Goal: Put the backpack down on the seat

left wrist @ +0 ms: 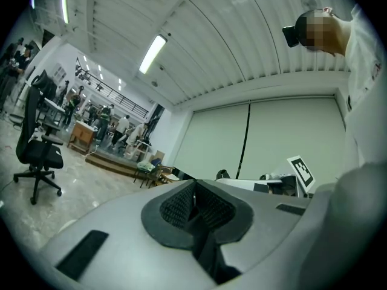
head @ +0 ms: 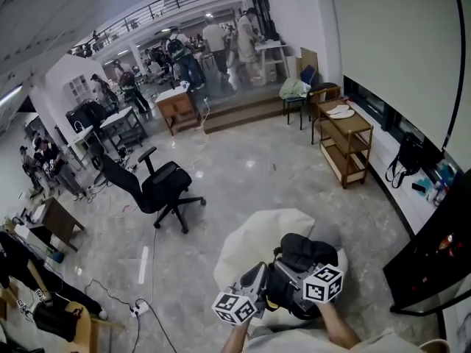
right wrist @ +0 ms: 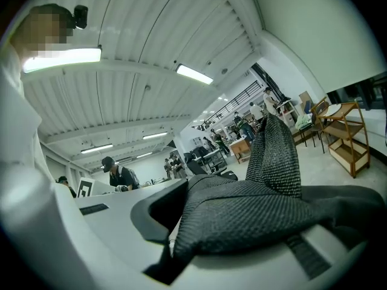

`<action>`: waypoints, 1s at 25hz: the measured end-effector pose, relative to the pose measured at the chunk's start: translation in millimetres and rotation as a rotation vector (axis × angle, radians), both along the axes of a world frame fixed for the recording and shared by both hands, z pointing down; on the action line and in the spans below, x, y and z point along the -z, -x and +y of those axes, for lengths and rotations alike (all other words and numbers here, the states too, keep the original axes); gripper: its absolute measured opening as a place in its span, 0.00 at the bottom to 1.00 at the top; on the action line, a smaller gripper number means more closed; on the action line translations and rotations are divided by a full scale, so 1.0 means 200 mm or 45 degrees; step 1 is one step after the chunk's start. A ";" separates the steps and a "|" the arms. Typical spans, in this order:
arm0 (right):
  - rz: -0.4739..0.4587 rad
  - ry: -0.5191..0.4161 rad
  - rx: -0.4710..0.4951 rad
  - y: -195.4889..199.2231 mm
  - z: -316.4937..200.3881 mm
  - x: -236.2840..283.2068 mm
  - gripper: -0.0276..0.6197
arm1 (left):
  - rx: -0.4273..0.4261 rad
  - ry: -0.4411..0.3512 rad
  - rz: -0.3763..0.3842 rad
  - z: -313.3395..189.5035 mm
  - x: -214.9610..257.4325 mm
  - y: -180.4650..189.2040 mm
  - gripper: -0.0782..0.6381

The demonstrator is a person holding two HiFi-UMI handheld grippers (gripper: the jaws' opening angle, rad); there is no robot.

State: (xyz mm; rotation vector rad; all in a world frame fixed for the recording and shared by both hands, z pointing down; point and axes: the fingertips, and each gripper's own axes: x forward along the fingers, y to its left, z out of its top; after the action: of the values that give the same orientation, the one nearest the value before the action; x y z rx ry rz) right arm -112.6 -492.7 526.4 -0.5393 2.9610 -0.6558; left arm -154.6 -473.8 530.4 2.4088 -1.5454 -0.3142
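Observation:
A black backpack (head: pixel 307 256) hangs just over a white beanbag seat (head: pixel 254 241) at the bottom of the head view. My right gripper (head: pixel 298 274) is shut on a woven black strap (right wrist: pixel 254 213) of the backpack, and the strap spills out over its jaws; the jaws themselves are mostly covered by the fabric. My left gripper (head: pixel 259 276) is close beside the backpack's left side. In the left gripper view the left gripper (left wrist: pixel 195 205) has its ribbed pads pressed together with nothing between them. The right gripper's marker cube (left wrist: pixel 301 171) shows beyond it.
A black office chair (head: pixel 154 186) stands on the marble floor to the left. A wooden shelf cart (head: pixel 346 145) is at the right wall, and a dark screen (head: pixel 434 259) is close at the right. Cables and a power strip (head: pixel 140 309) lie at the lower left. Several people work far back.

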 end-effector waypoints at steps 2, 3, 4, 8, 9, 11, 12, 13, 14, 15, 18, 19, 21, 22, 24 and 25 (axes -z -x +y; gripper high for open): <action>-0.002 0.010 -0.006 0.01 0.00 0.00 0.13 | -0.004 0.007 -0.010 0.00 0.00 0.01 0.16; -0.003 0.016 -0.008 0.02 0.00 0.00 0.13 | -0.003 0.008 -0.011 0.00 0.00 0.03 0.16; -0.005 0.020 -0.008 0.03 0.00 0.01 0.13 | -0.002 0.006 -0.010 0.00 0.01 0.04 0.16; -0.001 0.027 -0.003 0.06 0.00 0.00 0.13 | -0.001 -0.005 -0.027 0.01 0.01 0.07 0.16; -0.004 0.032 0.001 0.06 0.00 -0.01 0.13 | 0.001 -0.005 -0.027 0.01 0.00 0.07 0.16; -0.011 0.037 0.009 0.06 0.02 -0.03 0.13 | -0.002 -0.001 -0.022 0.02 -0.02 0.07 0.16; -0.012 0.035 0.015 0.07 0.04 -0.04 0.13 | -0.005 0.001 -0.021 0.02 -0.03 0.07 0.16; -0.012 0.035 0.021 0.08 0.05 -0.05 0.13 | -0.008 0.004 -0.020 0.03 -0.04 0.08 0.16; -0.014 0.040 0.028 0.09 0.08 -0.05 0.13 | -0.009 0.010 -0.019 0.05 -0.06 0.08 0.16; -0.019 0.050 0.036 0.10 0.10 -0.06 0.13 | -0.008 0.018 -0.016 0.06 -0.07 0.09 0.16; -0.032 0.061 0.062 0.10 0.12 -0.04 0.13 | 0.002 0.041 -0.007 0.08 -0.08 0.10 0.16; -0.031 0.061 0.072 0.10 0.11 -0.04 0.13 | 0.008 0.050 -0.005 0.07 -0.08 0.11 0.16; -0.030 0.069 0.091 0.10 0.12 -0.04 0.13 | 0.019 0.070 -0.002 0.08 -0.09 0.12 0.16; -0.031 0.077 0.097 0.10 0.13 -0.04 0.13 | 0.023 0.080 -0.002 0.09 -0.10 0.12 0.16; -0.030 0.101 0.102 0.11 0.14 -0.07 0.13 | 0.028 0.104 0.002 0.10 -0.12 0.12 0.16; -0.027 0.117 0.105 0.10 0.16 -0.09 0.13 | 0.030 0.121 0.008 0.12 -0.14 0.11 0.16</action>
State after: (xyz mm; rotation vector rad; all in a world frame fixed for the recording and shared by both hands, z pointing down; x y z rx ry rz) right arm -133.4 -460.3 544.0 -0.4151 2.9588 -0.8028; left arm -177.6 -449.1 558.7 2.3171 -1.5509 -0.2469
